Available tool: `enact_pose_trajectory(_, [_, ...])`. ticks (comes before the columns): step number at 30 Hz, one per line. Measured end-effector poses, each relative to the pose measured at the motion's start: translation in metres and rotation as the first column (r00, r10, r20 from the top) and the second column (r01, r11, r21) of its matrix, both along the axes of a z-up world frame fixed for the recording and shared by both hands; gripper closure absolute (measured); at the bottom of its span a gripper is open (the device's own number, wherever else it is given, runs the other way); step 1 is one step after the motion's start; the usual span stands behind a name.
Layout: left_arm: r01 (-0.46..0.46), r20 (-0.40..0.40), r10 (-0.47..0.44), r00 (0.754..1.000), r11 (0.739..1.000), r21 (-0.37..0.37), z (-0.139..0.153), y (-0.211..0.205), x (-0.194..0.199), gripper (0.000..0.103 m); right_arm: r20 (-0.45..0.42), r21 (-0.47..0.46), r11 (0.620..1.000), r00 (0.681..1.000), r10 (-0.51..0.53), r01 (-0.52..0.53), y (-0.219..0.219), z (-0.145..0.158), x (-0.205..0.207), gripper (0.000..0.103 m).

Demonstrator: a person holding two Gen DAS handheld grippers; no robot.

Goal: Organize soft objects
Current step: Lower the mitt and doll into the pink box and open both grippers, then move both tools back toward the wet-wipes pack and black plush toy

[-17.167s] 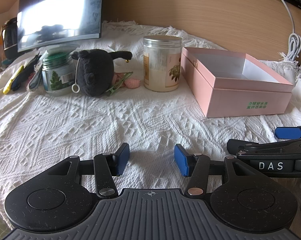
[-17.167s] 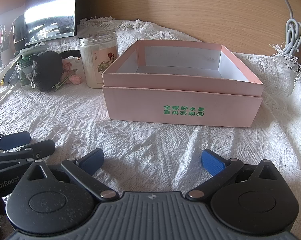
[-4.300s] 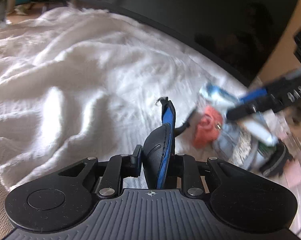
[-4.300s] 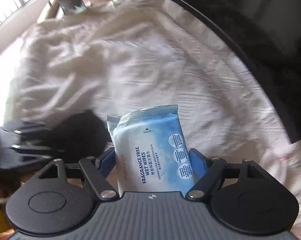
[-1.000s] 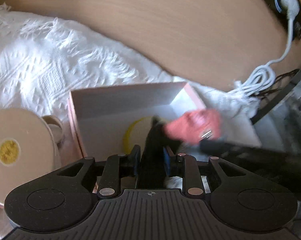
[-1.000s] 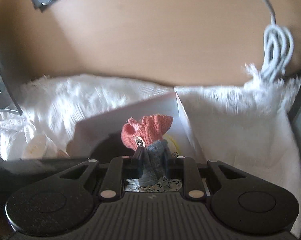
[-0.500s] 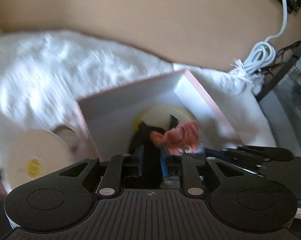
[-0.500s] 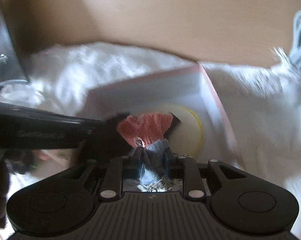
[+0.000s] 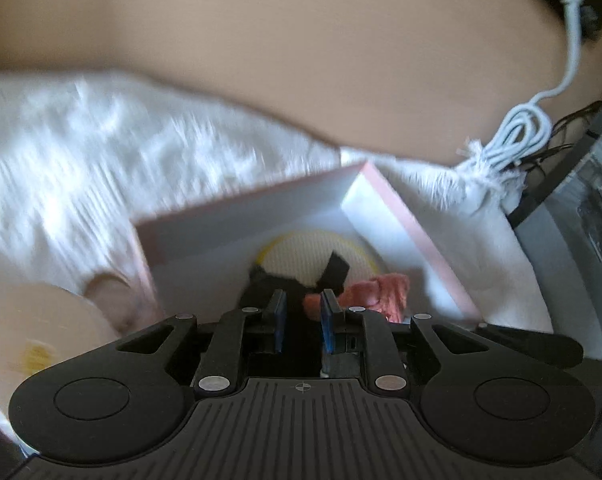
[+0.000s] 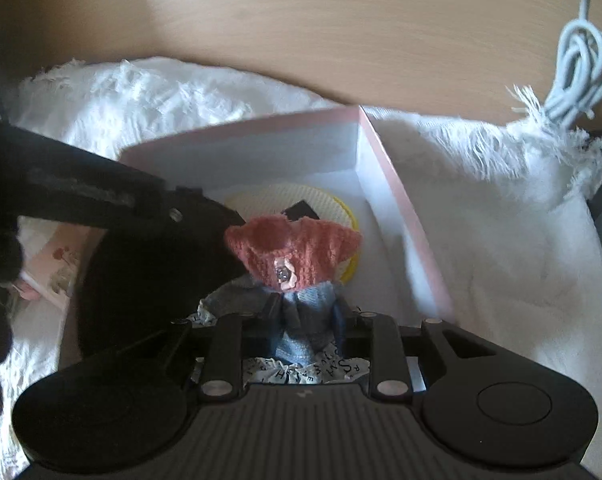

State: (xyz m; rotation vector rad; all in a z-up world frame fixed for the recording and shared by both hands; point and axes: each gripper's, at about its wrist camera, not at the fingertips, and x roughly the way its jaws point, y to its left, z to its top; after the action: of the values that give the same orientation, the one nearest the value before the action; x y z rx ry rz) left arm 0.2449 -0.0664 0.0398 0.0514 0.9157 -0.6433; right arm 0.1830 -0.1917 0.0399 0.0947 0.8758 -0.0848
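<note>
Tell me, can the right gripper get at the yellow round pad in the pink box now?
Probably not yet. The right gripper's jaws have just been opening, but the doll outfit is between them and hangs over the yellow round pad in the pink box, covering the way down.

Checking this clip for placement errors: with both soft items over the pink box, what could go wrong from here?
1. The right gripper's jaws have just been opening with the doll outfit between them. The cloth may snag on a finger and lift back out of the pink box.
2. The black plush crowds the box's left side, so the outfit could land on it or on the round yellow-rimmed pad and sit above the rim.
</note>
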Motion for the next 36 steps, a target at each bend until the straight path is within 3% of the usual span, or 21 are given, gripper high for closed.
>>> enact_pose_trajectory(3, [0.002, 0.116, 0.000, 0.993, 1.000, -0.020, 0.021, 0.018, -0.017, 0.082, 0.051, 0.004, 1.000, 0.998, 0.023, -0.024, 0.004, 0.009, -0.002, 0.064])
enact_pose_trajectory(6, [-0.004, 0.238, 0.027, 0.971, 0.995, -0.097, 0.043, 0.051, -0.036, 0.082, 0.122, 0.011, 1.000, 0.992, 0.020, -0.022, 0.002, 0.020, -0.014, 0.046])
enact_pose_trajectory(8, [-0.032, 0.291, 0.073, 0.954, 0.989, -0.144, 0.055, 0.075, -0.048, 0.082, 0.173, 0.005, 1.000, 0.985, -0.001, 0.000, -0.001, 0.029, -0.029, 0.042])
enact_pose_trajectory(12, [-0.159, 0.332, 0.222, 0.917, 0.965, -0.208, 0.069, 0.134, -0.071, 0.081, 0.257, -0.026, 0.997, 0.964, -0.062, 0.071, -0.003, 0.045, -0.063, 0.032])
enact_pose_trajectory(18, [-0.385, 0.308, 0.438, 0.845, 0.896, -0.220, 0.050, 0.238, -0.110, 0.081, 0.320, -0.113, 0.989, 0.946, -0.053, 0.094, 0.022, 0.061, -0.087, 0.032])
enact_pose_trajectory(20, [-0.482, 0.281, 0.526, 0.803, 0.850, -0.214, 0.038, 0.277, -0.121, 0.081, 0.341, -0.156, 0.986, 0.940, -0.006, 0.063, 0.043, 0.065, -0.092, 0.031])
enact_pose_trajectory(21, [-0.541, 0.269, 0.580, 0.769, 0.814, -0.210, 0.033, 0.297, -0.125, 0.081, 0.346, -0.178, 0.983, 0.938, 0.019, 0.045, 0.055, 0.066, -0.093, 0.031])
enact_pose_trajectory(23, [-0.652, 0.242, 0.681, 0.691, 0.732, -0.199, 0.026, 0.337, -0.129, 0.081, 0.353, -0.217, 0.976, 0.932, 0.085, -0.007, 0.082, 0.067, -0.095, 0.031])
enact_pose_trajectory(25, [-0.755, 0.216, 0.773, 0.596, 0.632, -0.178, 0.019, 0.374, -0.128, 0.081, 0.352, -0.217, 0.974, 0.925, 0.144, -0.069, 0.108, 0.067, -0.097, 0.031])
enact_pose_trajectory(27, [-0.811, 0.211, 0.824, 0.526, 0.560, -0.165, 0.014, 0.403, -0.126, 0.081, 0.327, -0.182, 0.970, 0.920, 0.216, -0.163, 0.135, 0.065, -0.098, 0.031])
enact_pose_trajectory(28, [-0.828, 0.212, 0.837, 0.504, 0.539, -0.157, 0.012, 0.415, -0.122, 0.081, 0.313, -0.167, 0.964, 0.916, 0.250, -0.206, 0.146, 0.064, -0.099, 0.031])
enact_pose_trajectory(30, [-0.841, 0.210, 0.842, 0.497, 0.527, -0.120, 0.008, 0.430, -0.112, 0.081, 0.276, -0.152, 0.943, 0.904, 0.327, -0.295, 0.175, 0.059, -0.100, 0.031])
enact_pose_trajectory(32, [-0.840, 0.195, 0.837, 0.511, 0.534, -0.095, 0.004, 0.437, -0.100, 0.081, 0.229, -0.163, 0.916, 0.889, 0.397, -0.367, 0.202, 0.052, -0.099, 0.031])
enact_pose_trajectory(34, [-0.820, 0.182, 0.817, 0.547, 0.567, -0.082, 0.000, 0.435, -0.090, 0.081, 0.200, -0.161, 0.893, 0.872, 0.446, -0.420, 0.224, 0.048, -0.100, 0.031])
enact_pose_trajectory(36, [-0.786, 0.193, 0.779, 0.597, 0.616, -0.056, -0.005, 0.423, -0.083, 0.081, 0.187, -0.152, 0.877, 0.858, 0.479, -0.457, 0.241, 0.048, -0.094, 0.031])
